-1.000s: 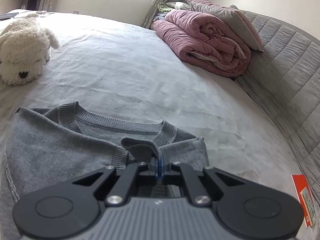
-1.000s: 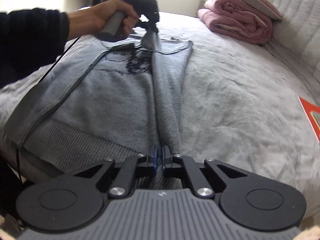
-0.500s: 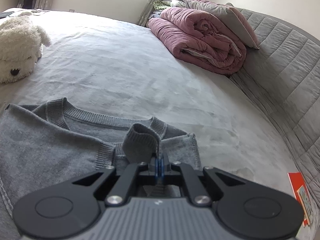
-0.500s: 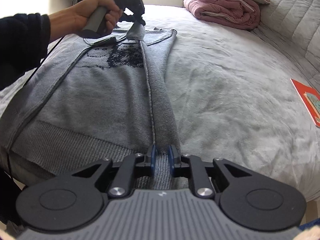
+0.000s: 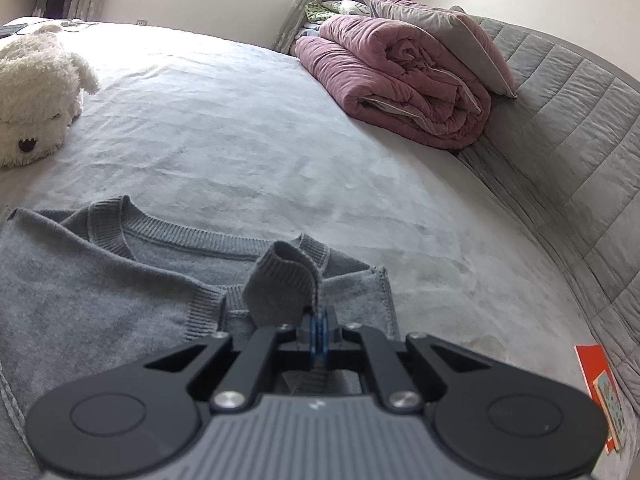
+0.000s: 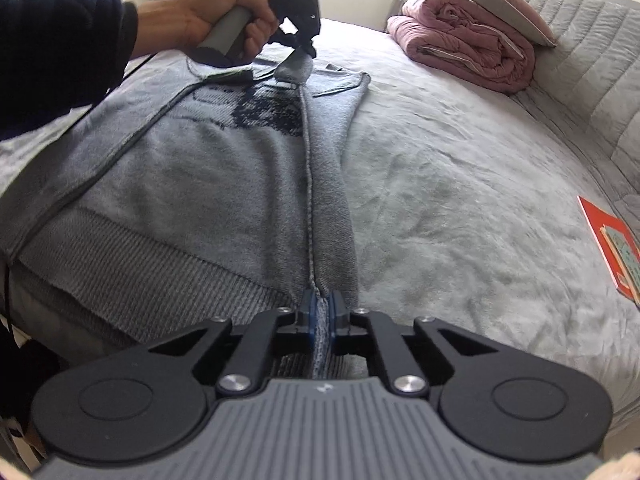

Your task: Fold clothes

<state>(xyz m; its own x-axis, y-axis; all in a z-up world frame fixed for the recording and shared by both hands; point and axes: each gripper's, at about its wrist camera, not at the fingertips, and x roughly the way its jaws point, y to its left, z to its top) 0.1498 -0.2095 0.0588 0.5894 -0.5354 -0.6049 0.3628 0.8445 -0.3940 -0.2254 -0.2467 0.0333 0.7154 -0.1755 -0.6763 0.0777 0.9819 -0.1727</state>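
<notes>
The grey knitted sweater [image 6: 192, 184] lies on the pale bed cover [image 6: 460, 208]; left gripper [image 5: 319, 322] pinches its ribbed cuff [image 5: 280, 284], right gripper [image 6: 320, 312] clamps its hem; uneven pulling risks skewing the fold

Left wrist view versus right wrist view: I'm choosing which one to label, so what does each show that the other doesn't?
Only the left wrist view shows the white plush dog and the sweater's ribbed collar, with a cuff pinched in the left gripper.

Only the right wrist view shows the person's hand, the sweater's dark pattern, its hem, and the right gripper clamping there.

Both show the grey sweater, the bed, the pink duvet and the red booklet.
</notes>
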